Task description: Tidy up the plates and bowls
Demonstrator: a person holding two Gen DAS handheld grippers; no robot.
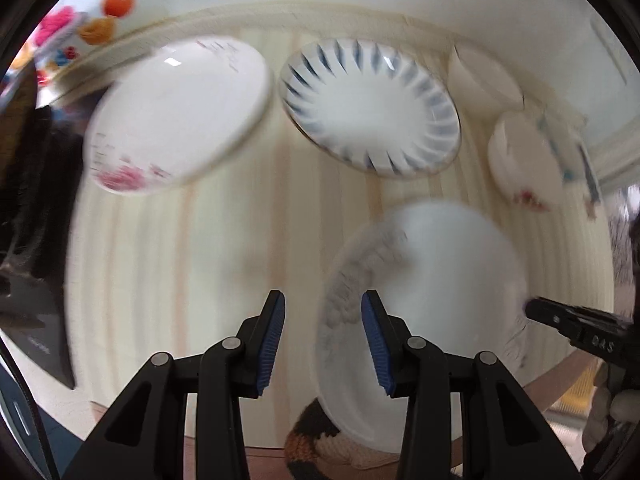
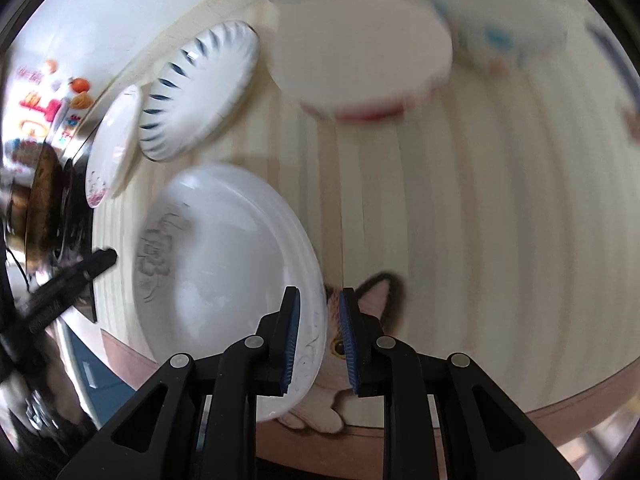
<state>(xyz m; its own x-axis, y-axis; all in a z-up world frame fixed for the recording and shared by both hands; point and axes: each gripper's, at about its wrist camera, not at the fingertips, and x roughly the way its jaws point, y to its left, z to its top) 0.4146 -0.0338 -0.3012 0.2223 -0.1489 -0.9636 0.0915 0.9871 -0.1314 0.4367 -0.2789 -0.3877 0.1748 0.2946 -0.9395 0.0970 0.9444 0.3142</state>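
Right gripper (image 2: 318, 344) is straddling the rim of the white plate (image 2: 224, 272) at lower centre, jaws parted, readying a lift; left gripper (image 1: 323, 344) is hovering open.

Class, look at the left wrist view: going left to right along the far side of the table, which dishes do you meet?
Plate with pink flowers → plate with blue radiating stripes → plain white bowl → white bowl with a red mark.
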